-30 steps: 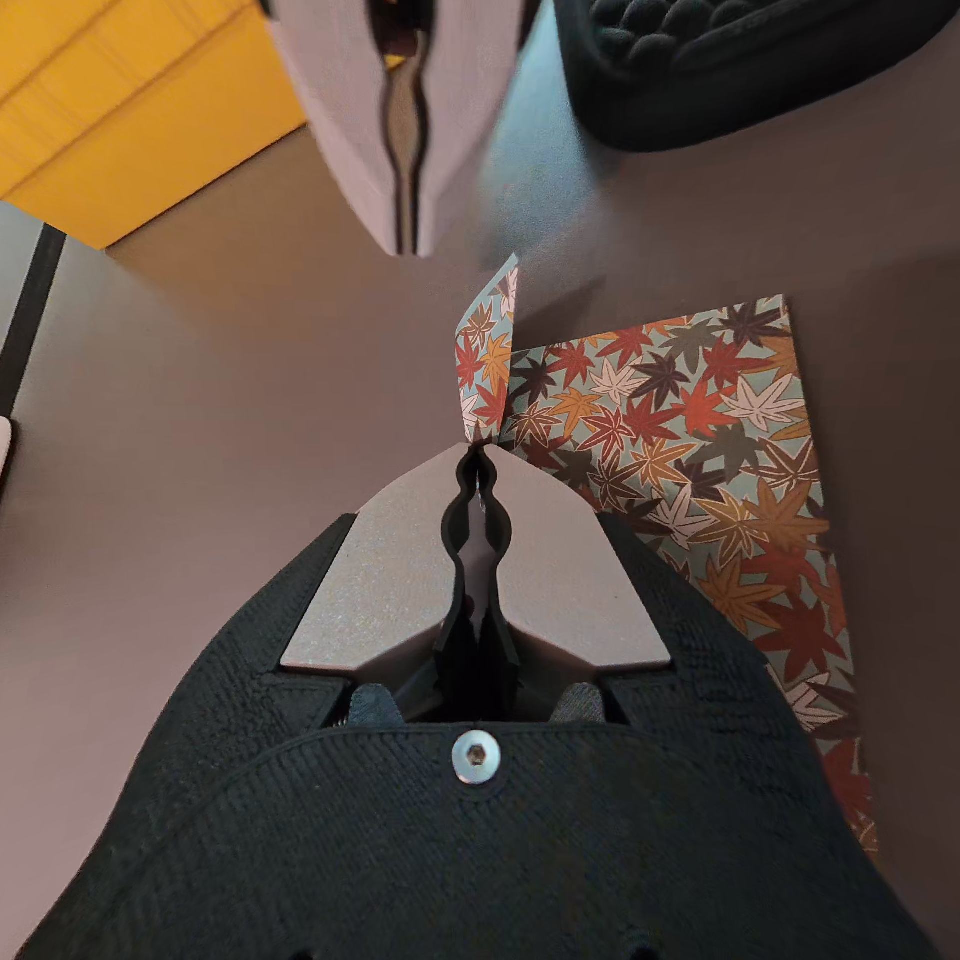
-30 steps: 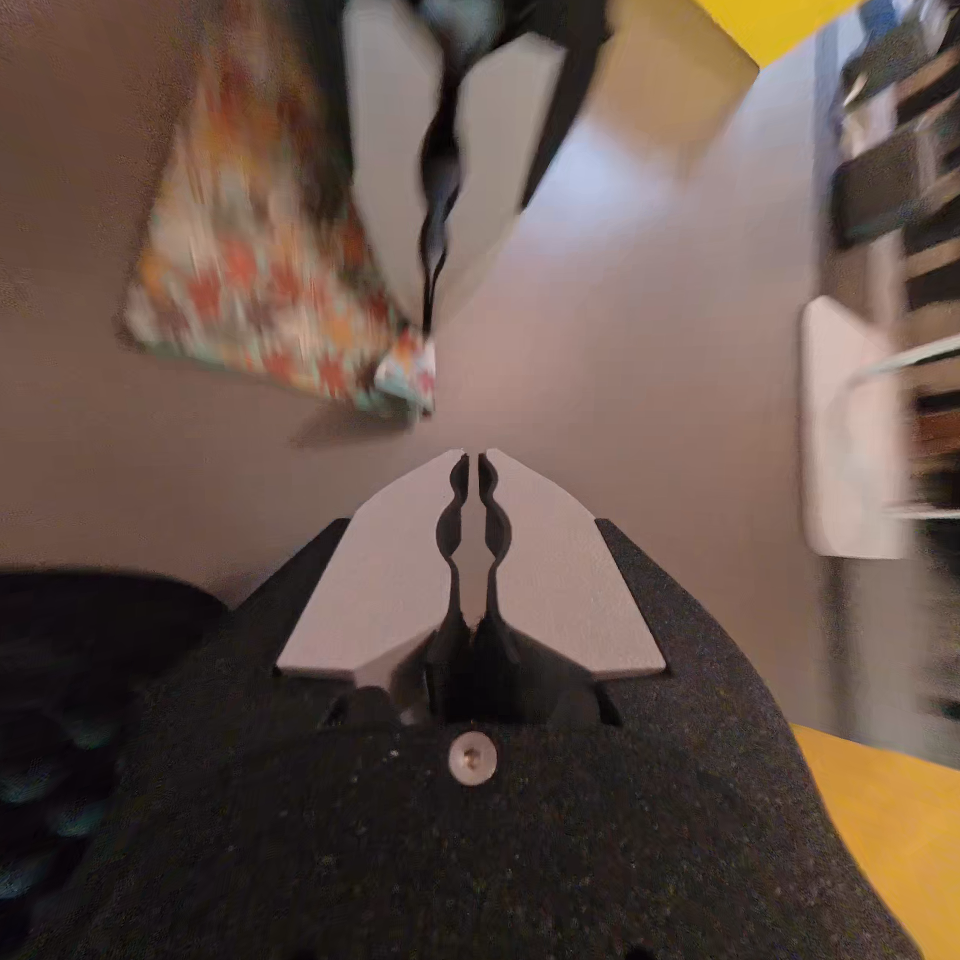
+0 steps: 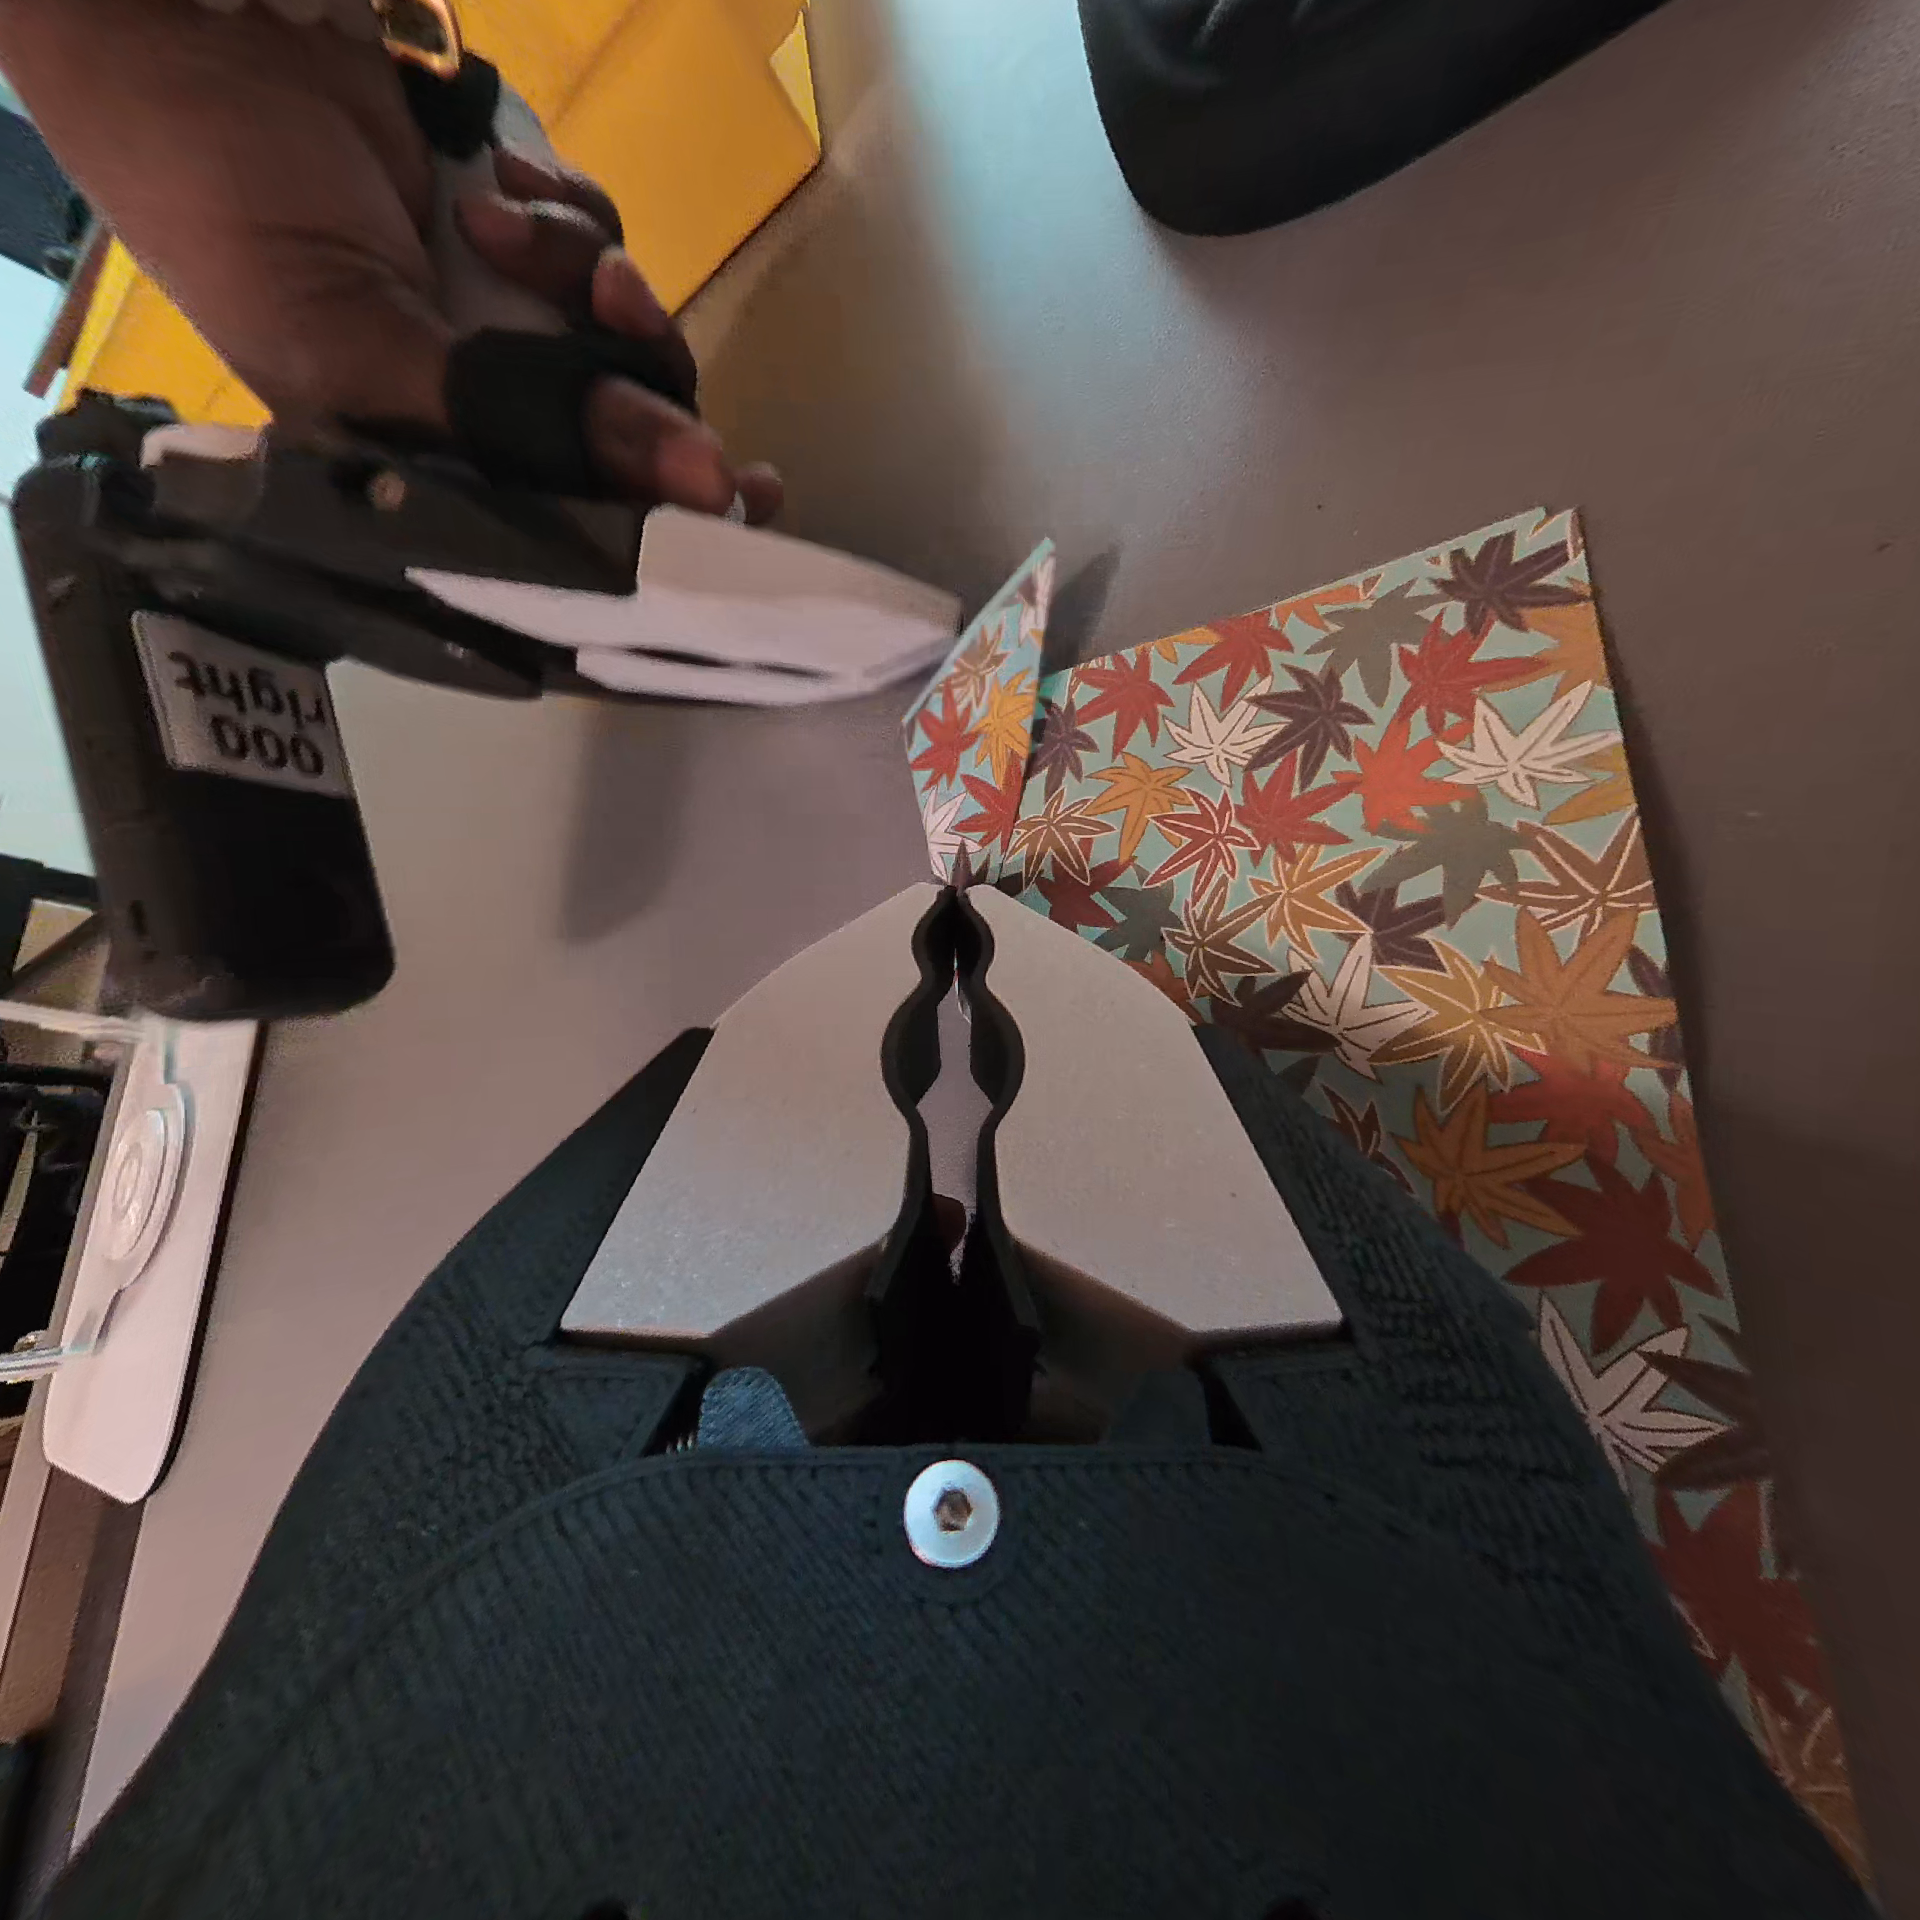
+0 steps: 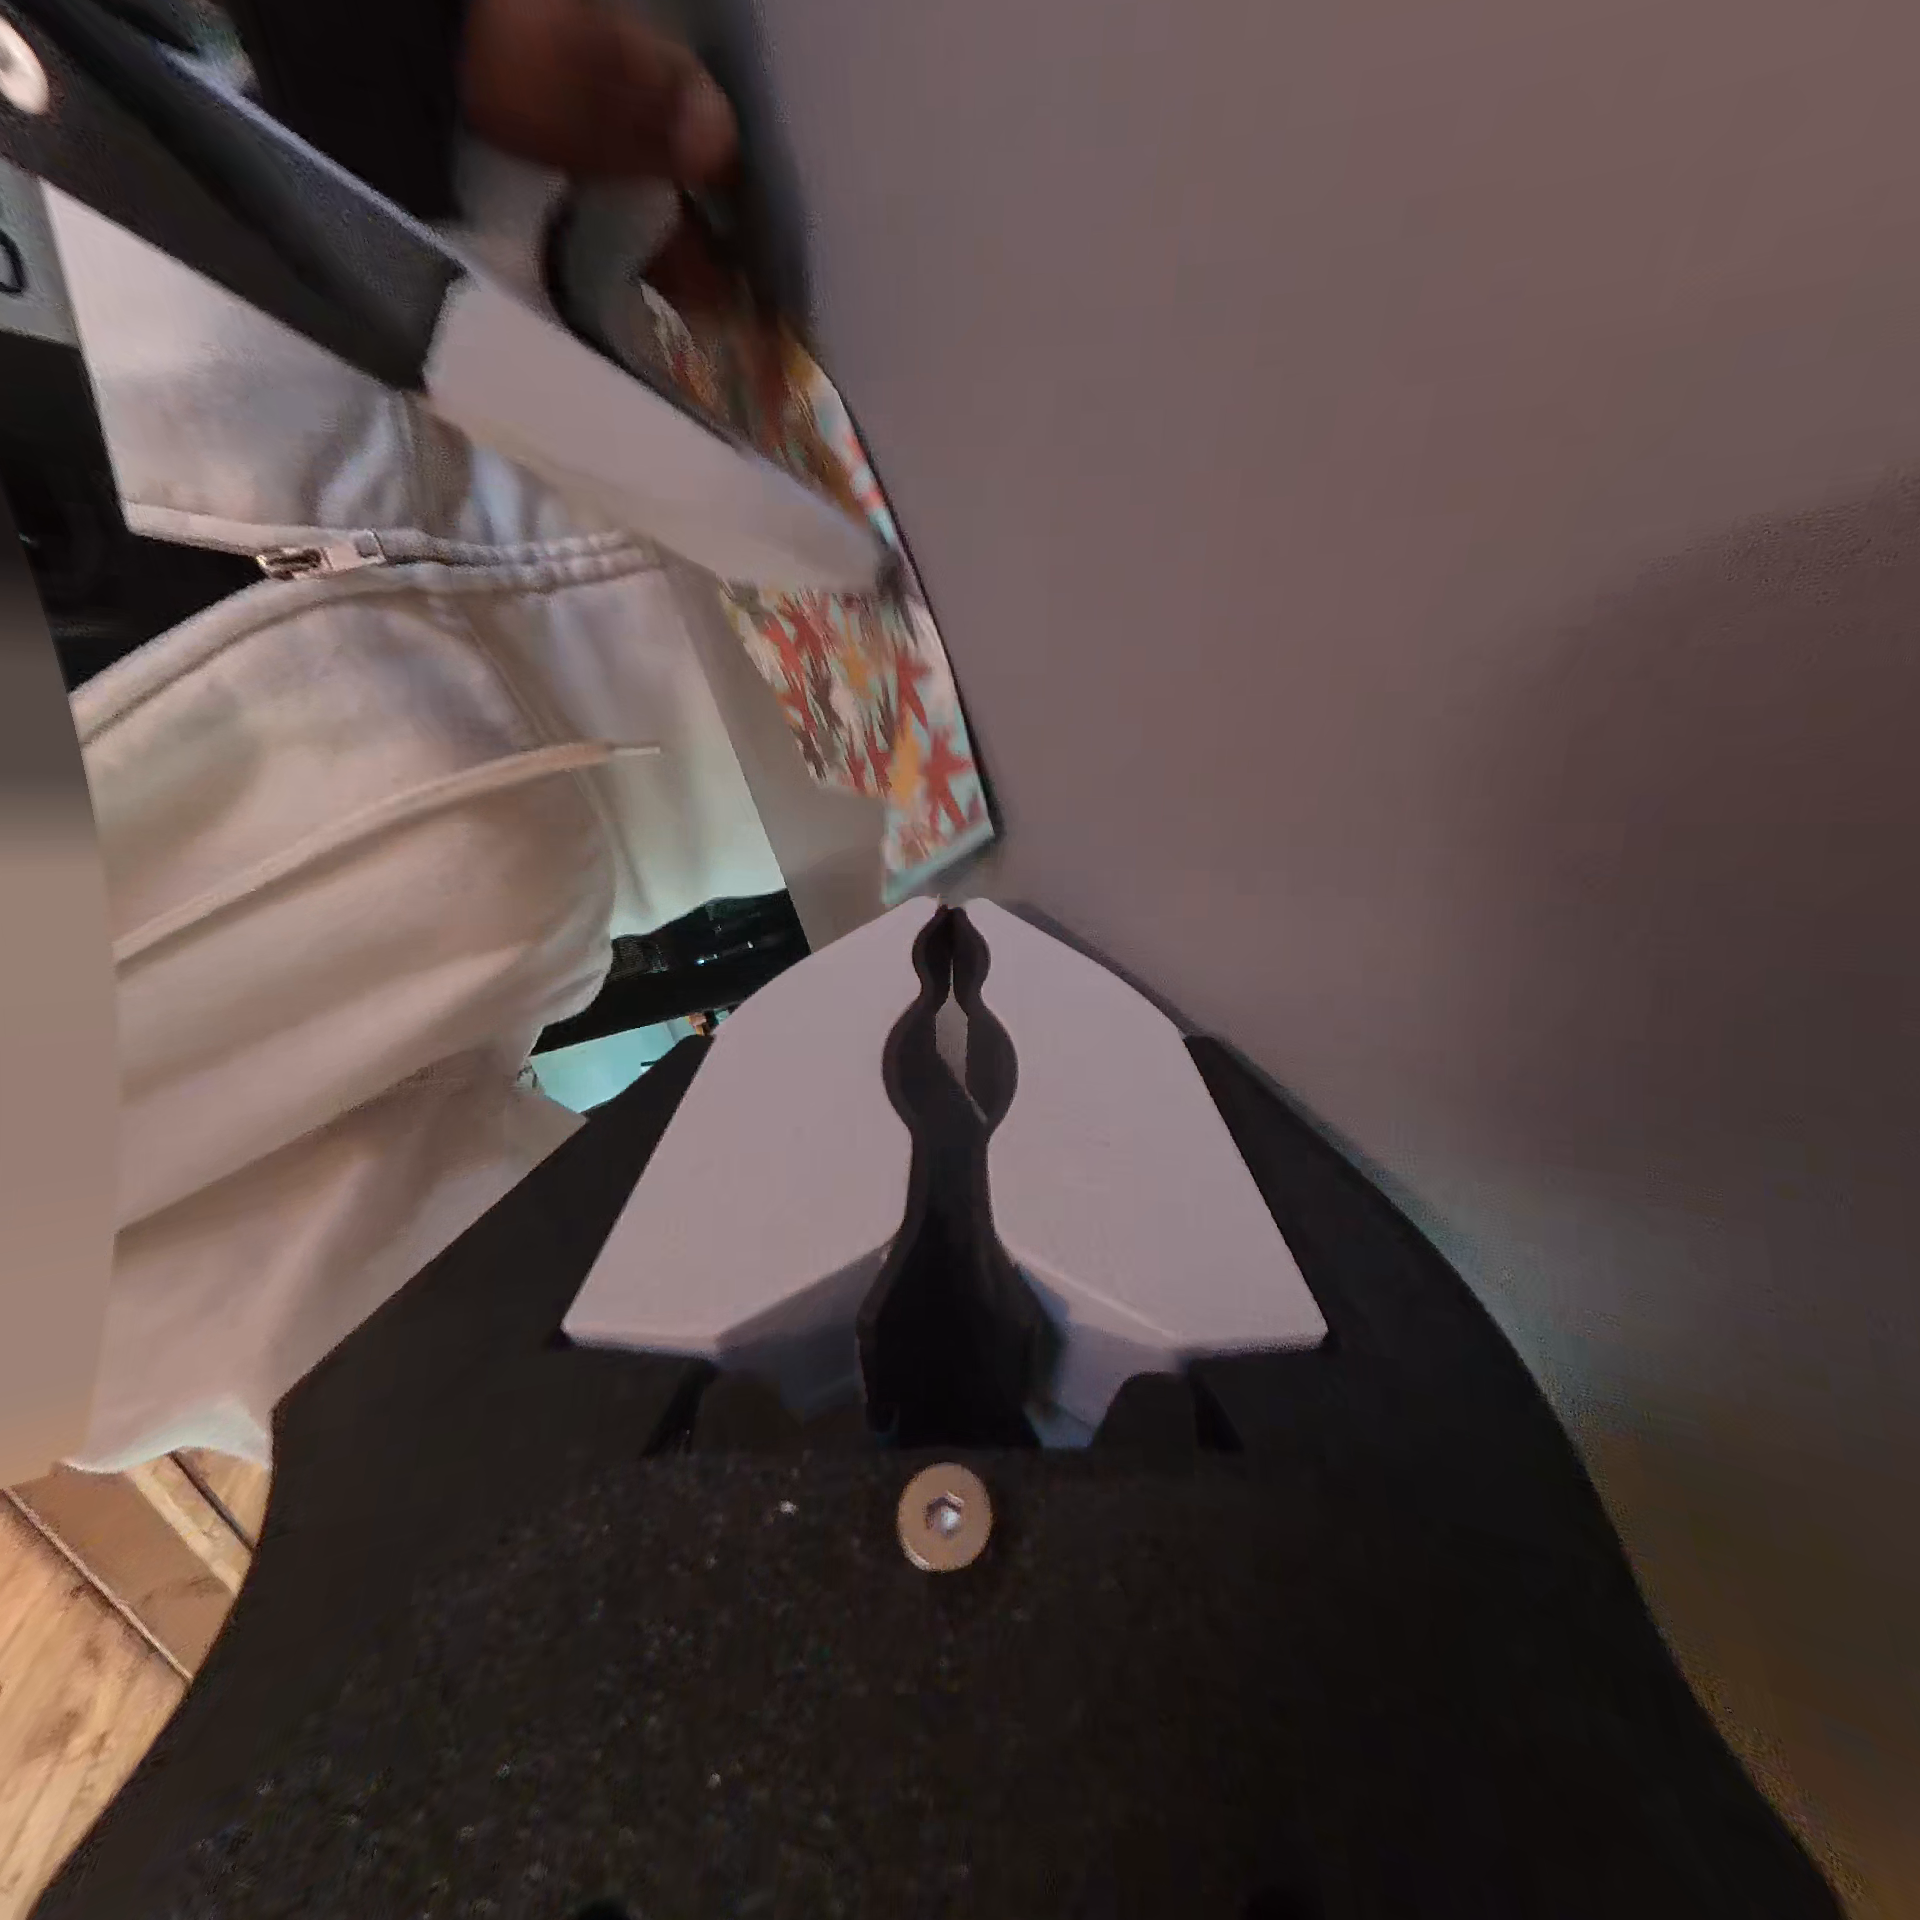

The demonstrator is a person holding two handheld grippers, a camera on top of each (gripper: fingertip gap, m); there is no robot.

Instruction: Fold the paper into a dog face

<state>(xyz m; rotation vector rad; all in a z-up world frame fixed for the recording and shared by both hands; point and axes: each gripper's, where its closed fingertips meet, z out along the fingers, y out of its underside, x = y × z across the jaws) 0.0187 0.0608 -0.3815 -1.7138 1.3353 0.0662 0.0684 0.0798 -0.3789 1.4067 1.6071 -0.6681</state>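
The paper (image 3: 1351, 883), printed with autumn leaves, lies flat on the grey table to the right. One narrow flap (image 3: 987, 727) of it stands upright. My left gripper (image 3: 954, 896) is shut on the paper at the base of that flap. My right gripper (image 3: 914, 649) reaches in from the left, held by a hand (image 3: 312, 208), and its tips touch the flap's upper edge. In the right wrist view my right gripper (image 4: 948, 914) is shut, with the paper's corner (image 4: 883, 717) right at its tips. I cannot tell whether it pinches the paper. The left gripper's finger (image 4: 644, 457) crosses above.
A black padded object (image 3: 1299, 104) sits at the table's far edge. A yellow surface (image 3: 675, 135) lies beyond the table. White and black gear (image 3: 114, 1195) is at the left edge. A person's light grey clothing (image 4: 364, 831) and a wooden floor (image 4: 83, 1662) show beside the table (image 4: 1351, 520). One gripper's finger ends stand about 6 cm off the other's.
My right gripper has swung from the far side round to the left, and its tips now meet the raised flap. My left gripper still holds the paper in the same place.
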